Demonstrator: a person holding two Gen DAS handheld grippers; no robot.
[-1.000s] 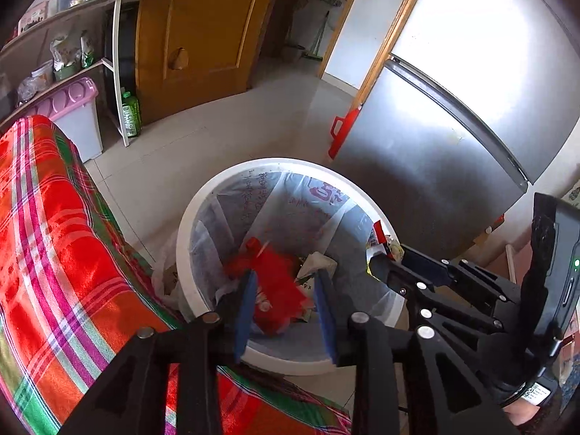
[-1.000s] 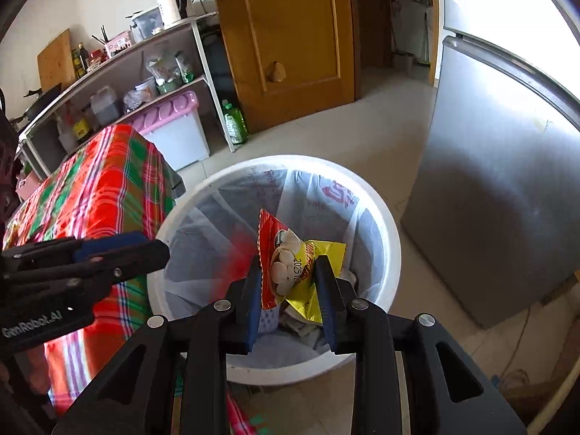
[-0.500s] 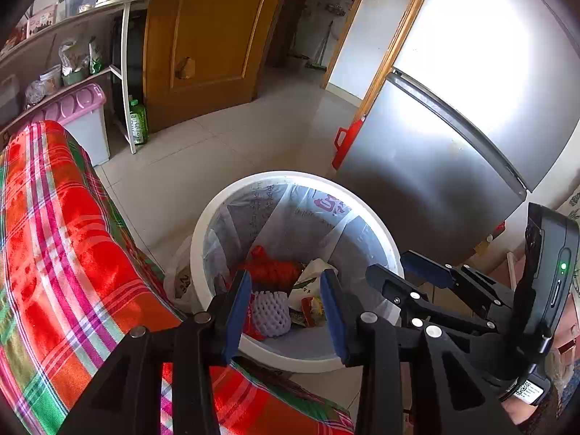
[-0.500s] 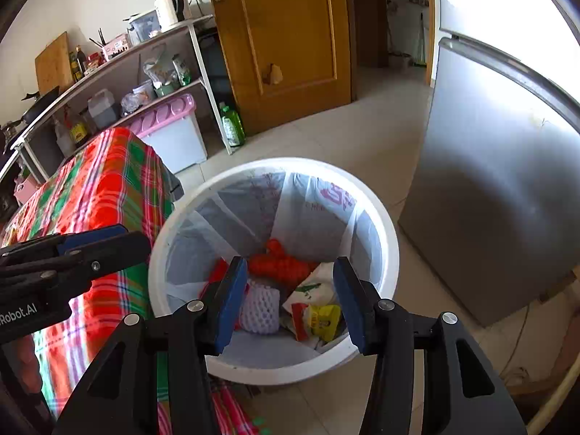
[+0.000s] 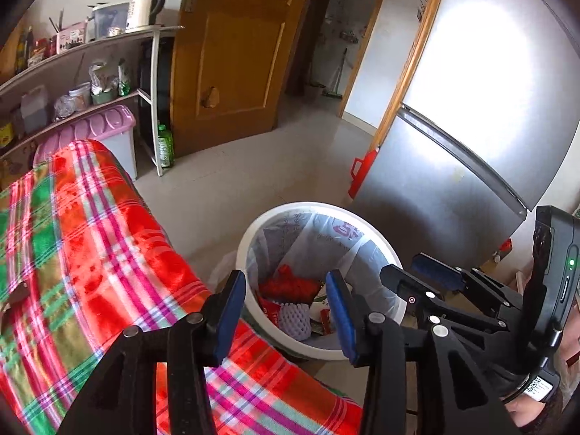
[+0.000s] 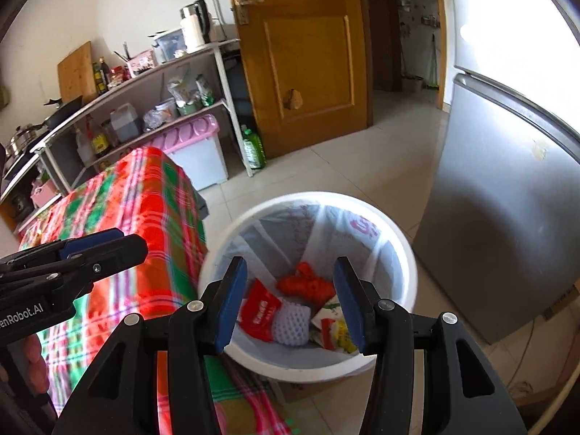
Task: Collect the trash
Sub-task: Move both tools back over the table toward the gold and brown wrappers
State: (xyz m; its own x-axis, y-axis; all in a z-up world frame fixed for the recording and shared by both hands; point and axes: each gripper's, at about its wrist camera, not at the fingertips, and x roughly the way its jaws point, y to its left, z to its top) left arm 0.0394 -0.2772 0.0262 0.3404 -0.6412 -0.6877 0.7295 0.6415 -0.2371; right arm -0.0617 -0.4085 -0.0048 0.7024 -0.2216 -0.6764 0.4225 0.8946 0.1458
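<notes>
White lettering on the black body of the left gripper, at about nine o'clock in the right wrist view, reads "enRobot.AI", with the frame edge cutting off its start. The bin liner carries pink printed characters on its far wall, at about one o'clock inside the bin, too distorted to read. The red snack packet in the bin bears white print that cannot be made out. The green bottle by the shelf has an illegible label.

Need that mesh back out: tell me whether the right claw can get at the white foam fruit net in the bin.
Probably yes: the right claw hangs open above the white bin, and the white foam fruit net lies uncovered on top.
</notes>
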